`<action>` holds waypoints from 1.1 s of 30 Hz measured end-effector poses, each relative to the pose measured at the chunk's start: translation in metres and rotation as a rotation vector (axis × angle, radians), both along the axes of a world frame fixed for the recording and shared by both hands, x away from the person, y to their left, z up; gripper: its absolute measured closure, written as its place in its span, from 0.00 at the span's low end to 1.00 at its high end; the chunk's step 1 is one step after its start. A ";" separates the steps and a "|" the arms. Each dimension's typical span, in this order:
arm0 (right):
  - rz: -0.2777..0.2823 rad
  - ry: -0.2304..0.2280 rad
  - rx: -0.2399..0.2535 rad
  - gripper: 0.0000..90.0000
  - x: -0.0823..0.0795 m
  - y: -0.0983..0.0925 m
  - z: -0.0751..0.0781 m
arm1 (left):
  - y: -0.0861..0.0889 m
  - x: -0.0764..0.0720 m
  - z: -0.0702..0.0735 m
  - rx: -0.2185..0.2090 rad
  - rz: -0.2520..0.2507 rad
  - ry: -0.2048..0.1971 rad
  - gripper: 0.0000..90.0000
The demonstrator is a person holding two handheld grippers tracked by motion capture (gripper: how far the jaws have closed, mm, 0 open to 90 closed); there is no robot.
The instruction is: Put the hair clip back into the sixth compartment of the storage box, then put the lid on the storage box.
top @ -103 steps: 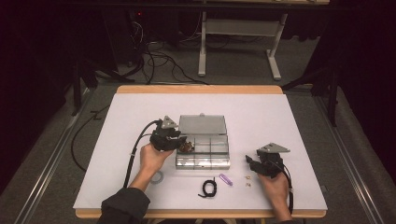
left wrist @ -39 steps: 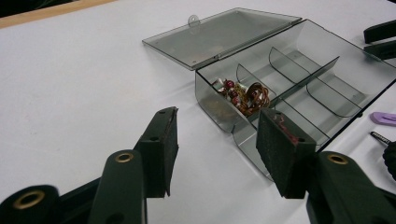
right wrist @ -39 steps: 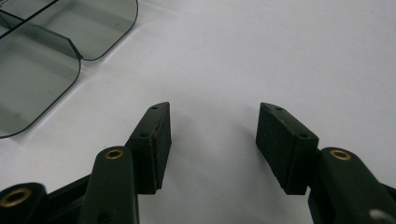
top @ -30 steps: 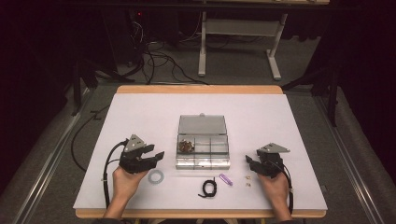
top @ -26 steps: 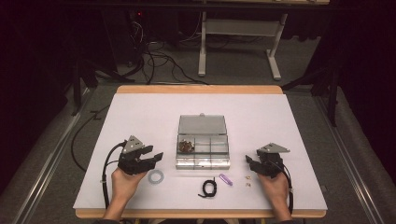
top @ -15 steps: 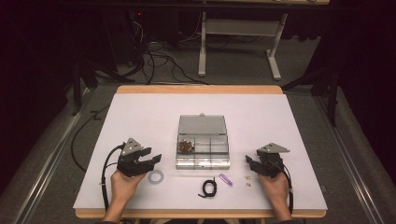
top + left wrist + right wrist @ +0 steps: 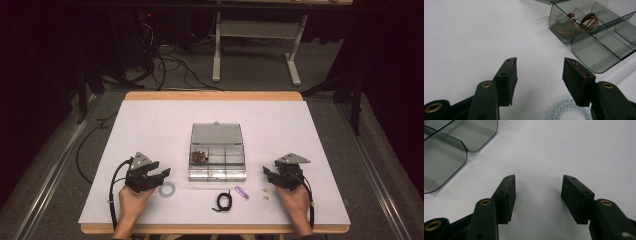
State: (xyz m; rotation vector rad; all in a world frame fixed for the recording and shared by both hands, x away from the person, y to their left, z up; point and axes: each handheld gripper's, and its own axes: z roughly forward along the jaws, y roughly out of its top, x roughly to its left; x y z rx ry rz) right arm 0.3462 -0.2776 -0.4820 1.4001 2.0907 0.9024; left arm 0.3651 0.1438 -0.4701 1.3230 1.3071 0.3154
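Note:
A clear plastic compartment box [image 7: 217, 165] stands open mid-table, its lid [image 7: 216, 133] laid back. A brown coiled bracelet [image 7: 200, 157] lies in its near-left compartment [image 7: 564, 27]. My left gripper [image 7: 163, 174] hovers low over the table left of the box, open, jaws empty. A clear beaded ring [image 7: 167, 189] lies just under and in front of it, showing between the jaws [image 7: 567, 110] at the bottom of the left gripper view. My right gripper [image 7: 267, 175] rests right of the box, open [image 7: 538, 186] with bare table between its fingers.
Near the front edge lie a black looped cord [image 7: 224, 201], a small purple piece [image 7: 241, 192] and two tiny gold pieces [image 7: 265, 193]. The box's other compartments [image 7: 596, 50] look empty. The white table cover [image 7: 150, 125] ends at a wooden edge all round.
My left gripper came back from the box to the left, then sank toward the table beside the beaded ring. The right gripper has stayed still.

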 end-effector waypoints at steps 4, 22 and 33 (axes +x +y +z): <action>0.000 0.001 0.000 0.51 0.000 0.000 0.000 | 0.000 0.002 -0.006 0.014 0.006 0.005 0.50; 0.005 0.013 0.019 0.51 0.001 -0.002 0.001 | -0.007 0.015 -0.019 0.091 0.017 -0.023 0.50; 0.029 -0.025 0.084 0.59 -0.006 -0.007 0.011 | -0.008 0.017 -0.025 0.117 0.030 -0.008 0.48</action>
